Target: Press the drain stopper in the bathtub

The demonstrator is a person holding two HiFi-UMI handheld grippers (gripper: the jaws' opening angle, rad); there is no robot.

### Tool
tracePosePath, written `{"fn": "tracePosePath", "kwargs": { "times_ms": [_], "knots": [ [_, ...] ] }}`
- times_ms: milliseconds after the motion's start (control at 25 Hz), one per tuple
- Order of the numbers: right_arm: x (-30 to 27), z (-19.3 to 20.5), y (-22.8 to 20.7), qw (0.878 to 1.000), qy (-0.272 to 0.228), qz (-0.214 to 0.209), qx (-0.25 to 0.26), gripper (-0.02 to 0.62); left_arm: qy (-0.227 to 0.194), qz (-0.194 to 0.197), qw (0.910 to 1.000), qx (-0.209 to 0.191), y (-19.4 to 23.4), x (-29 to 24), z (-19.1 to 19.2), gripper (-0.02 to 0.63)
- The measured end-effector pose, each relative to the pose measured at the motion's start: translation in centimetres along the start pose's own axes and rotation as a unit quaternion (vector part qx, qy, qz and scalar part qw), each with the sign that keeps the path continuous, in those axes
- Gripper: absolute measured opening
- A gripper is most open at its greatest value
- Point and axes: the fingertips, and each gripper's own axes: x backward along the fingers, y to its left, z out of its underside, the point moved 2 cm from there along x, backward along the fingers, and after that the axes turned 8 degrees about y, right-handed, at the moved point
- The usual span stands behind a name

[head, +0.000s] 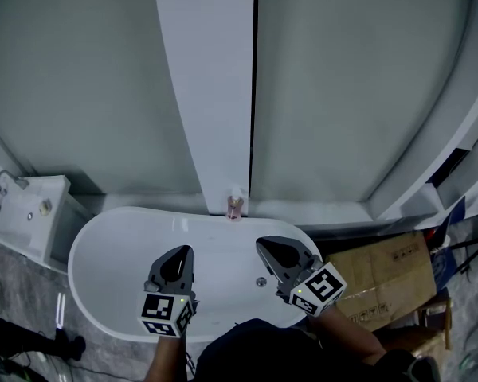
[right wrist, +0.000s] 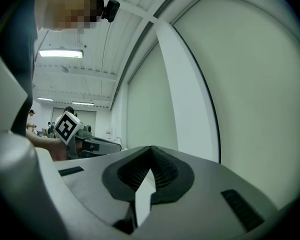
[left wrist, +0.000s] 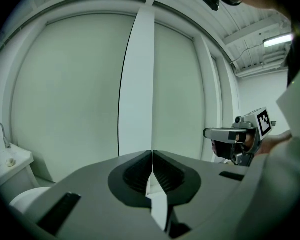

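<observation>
A white oval bathtub (head: 103, 237) lies below me, in front of a grey-green panelled wall. Its small round metal drain stopper (head: 260, 282) sits on the tub floor, just left of my right gripper. My left gripper (head: 183, 251) hovers over the tub's middle, its jaws shut with nothing between them (left wrist: 151, 153). My right gripper (head: 262, 245) hangs over the tub's right part, jaws also shut and empty (right wrist: 151, 149). Both gripper views point up at the wall, so neither shows the stopper. Each gripper appears in the other's view: the right gripper (left wrist: 230, 134) and the left gripper (right wrist: 97, 145).
A pink tap fitting (head: 235, 206) stands on the tub's far rim. A white washbasin (head: 32, 213) with a tap (head: 4, 183) stands at the left. Cardboard boxes (head: 386, 273) lie right of the tub. A white pillar (head: 215, 78) rises behind.
</observation>
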Motion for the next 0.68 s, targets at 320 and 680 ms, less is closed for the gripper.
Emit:
{"fn": "tracePosePath", "kwargs": {
  "times_ms": [320, 680],
  "knots": [
    [0.0, 0.8, -0.1, 1.000, 0.013, 0.004, -0.003, 0.011, 0.010, 0.001, 0.9999, 0.010, 0.3, -0.2, 1.0, 0.020],
    [-0.4, 1.0, 0.2, 1.000, 0.017, 0.003, -0.005, 0.011, 0.013, 0.013, 0.9998, 0.005, 0.1, -0.4, 1.1, 0.020]
  ]
}}
